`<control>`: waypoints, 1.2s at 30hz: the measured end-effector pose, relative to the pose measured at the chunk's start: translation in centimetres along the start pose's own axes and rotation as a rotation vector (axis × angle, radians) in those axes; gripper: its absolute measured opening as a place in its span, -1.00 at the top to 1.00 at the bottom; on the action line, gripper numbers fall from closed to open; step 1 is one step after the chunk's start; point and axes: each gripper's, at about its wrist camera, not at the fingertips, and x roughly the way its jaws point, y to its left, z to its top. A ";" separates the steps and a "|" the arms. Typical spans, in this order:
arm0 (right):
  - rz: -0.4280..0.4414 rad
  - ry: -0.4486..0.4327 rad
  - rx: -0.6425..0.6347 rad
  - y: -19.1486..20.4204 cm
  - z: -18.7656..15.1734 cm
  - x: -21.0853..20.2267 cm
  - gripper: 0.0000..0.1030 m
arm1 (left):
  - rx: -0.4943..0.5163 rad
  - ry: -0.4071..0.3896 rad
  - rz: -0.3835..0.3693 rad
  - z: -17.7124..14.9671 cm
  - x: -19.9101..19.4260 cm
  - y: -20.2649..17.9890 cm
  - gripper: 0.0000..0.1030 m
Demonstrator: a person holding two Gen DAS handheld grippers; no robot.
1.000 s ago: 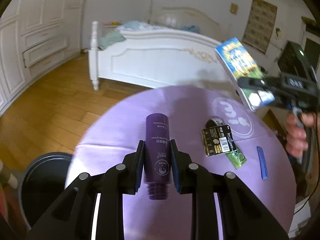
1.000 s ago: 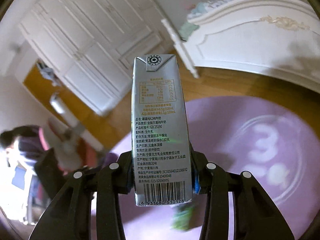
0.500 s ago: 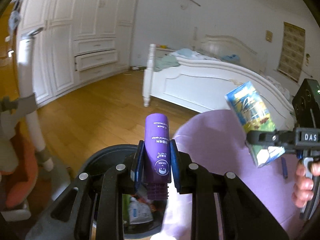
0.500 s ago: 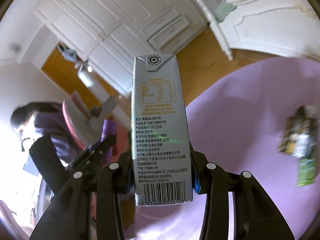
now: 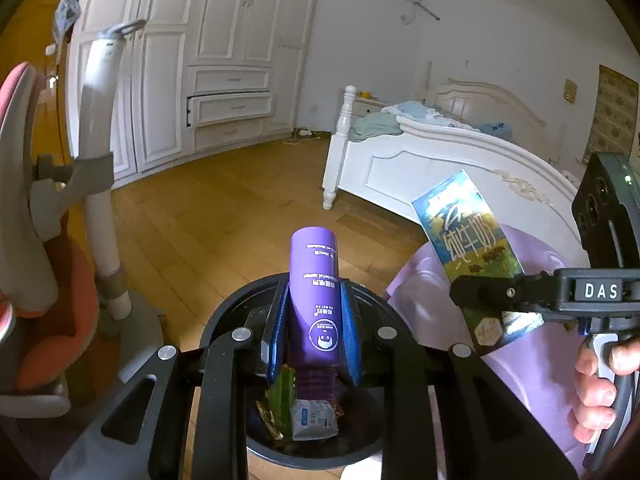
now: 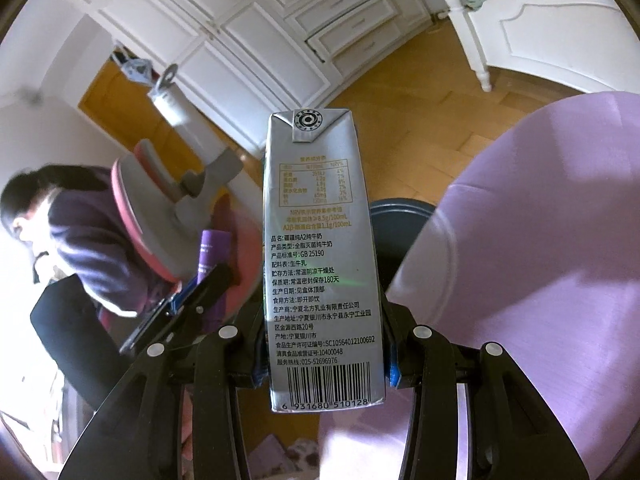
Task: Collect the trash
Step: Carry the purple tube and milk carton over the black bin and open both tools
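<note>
My left gripper (image 5: 314, 332) is shut on a purple bottle (image 5: 315, 292), cap end toward me, and holds it above the black trash bin (image 5: 224, 320). The bin holds several wrappers (image 5: 308, 416). My right gripper (image 6: 322, 344) is shut on a milk carton (image 6: 320, 264), its grey printed side facing the camera. In the left wrist view the carton (image 5: 468, 240) shows to the right of the bin, over the purple table's edge. In the right wrist view the bottle (image 6: 212, 256) shows at left and the bin's rim (image 6: 396, 216) behind the carton.
A round table with a purple cloth (image 6: 540, 260) lies at right. A pink and grey chair (image 5: 36, 280) stands left of the bin. A white bed (image 5: 440, 160) and white wardrobes (image 5: 224, 60) stand beyond on the wooden floor. A person (image 6: 60, 240) sits at left.
Both grippers have swung left from over the table toward the bin, still holding their items. The bottle has come over the bin's opening, and the carton has come close beside it.
</note>
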 end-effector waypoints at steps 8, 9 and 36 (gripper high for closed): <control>-0.015 0.027 0.001 0.5 0.8 2.5 0.18 | -0.021 0.014 0.013 -0.6 0.8 1.5 0.50; -0.014 0.030 0.003 0.5 0.9 2.8 0.18 | -0.024 0.018 0.015 -0.6 1.0 1.6 0.50; -0.093 0.040 -0.001 -0.6 2.7 7.6 -0.12 | -0.080 0.110 0.029 -0.9 4.7 3.4 -0.21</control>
